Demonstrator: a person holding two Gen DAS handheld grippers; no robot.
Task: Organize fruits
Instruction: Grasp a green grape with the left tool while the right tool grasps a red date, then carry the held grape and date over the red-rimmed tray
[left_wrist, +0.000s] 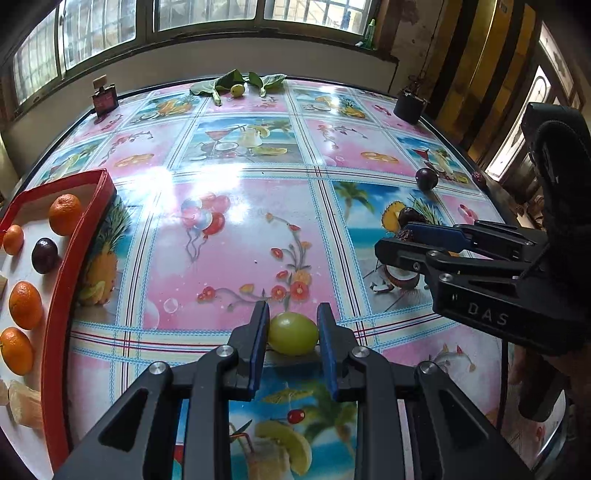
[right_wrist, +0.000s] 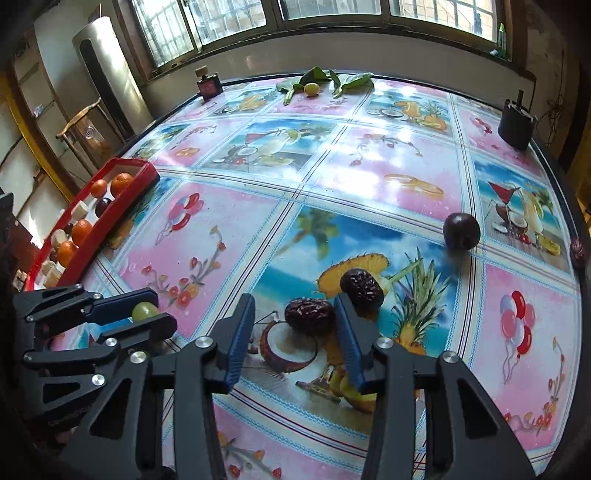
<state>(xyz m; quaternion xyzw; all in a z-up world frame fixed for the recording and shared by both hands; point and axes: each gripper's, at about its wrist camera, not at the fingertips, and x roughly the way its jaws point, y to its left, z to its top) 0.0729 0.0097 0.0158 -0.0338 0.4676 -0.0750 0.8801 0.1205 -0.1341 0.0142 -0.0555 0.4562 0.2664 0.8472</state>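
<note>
My left gripper (left_wrist: 293, 308) is shut on a green grape (left_wrist: 293, 333) that rests on the fruit-patterned tablecloth near the front; the right wrist view shows this grape (right_wrist: 144, 311) at lower left. My right gripper (right_wrist: 294, 297) stands open around a wrinkled dark date (right_wrist: 309, 315). Its right pad is at the date and a gap shows on the left side. A second date (right_wrist: 362, 288) lies just beyond the right finger. A dark plum (right_wrist: 461, 232) sits farther right. The red tray (left_wrist: 59, 295) at the left holds oranges, a plum and peeled pieces.
A small dark red fruit (right_wrist: 578, 253) lies at the table's right edge. At the far edge are green leaves with a yellow fruit (left_wrist: 236, 89), a perfume bottle (left_wrist: 104, 96) and a dark pot (left_wrist: 410, 107). The window wall runs behind the table.
</note>
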